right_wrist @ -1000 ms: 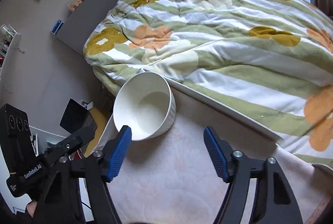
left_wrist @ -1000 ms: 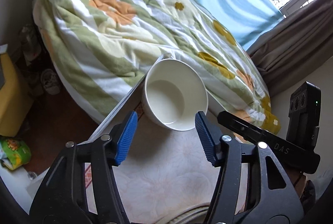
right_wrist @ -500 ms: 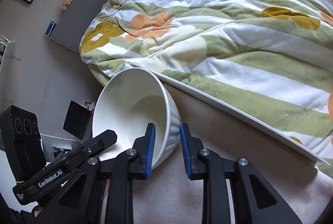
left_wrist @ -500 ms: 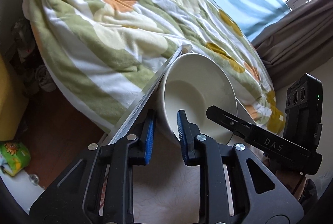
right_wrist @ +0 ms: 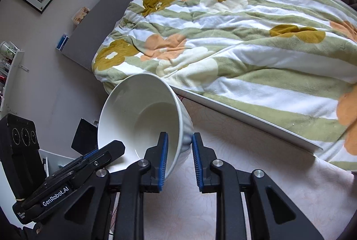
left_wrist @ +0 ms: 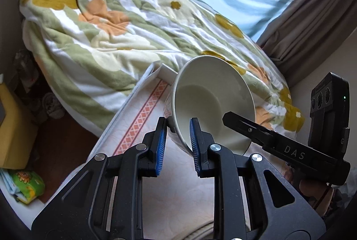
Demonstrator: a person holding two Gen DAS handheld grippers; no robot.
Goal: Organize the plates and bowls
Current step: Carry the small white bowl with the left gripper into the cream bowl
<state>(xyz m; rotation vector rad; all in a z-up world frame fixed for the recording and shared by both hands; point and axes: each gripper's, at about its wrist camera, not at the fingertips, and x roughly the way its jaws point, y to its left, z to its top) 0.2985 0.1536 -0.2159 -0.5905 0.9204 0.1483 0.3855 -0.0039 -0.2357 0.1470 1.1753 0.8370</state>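
**Two tools pinched one tilted bowl**

A bed [left_wrist: 111,35] with a flowered quilt lay beyond the counter [left_wrist: 142,133]. Over the counter's far edge, a white bowl [left_wrist: 212,101] hung tilted. The left tool [left_wrist: 177,146] and the right tool [right_wrist: 178,157] each pinched its rim, on opposite sides. Uneven pulls might twist the smooth rim loose, dropping it. The tool bodies read "DAS" and "GenRobot.AI".
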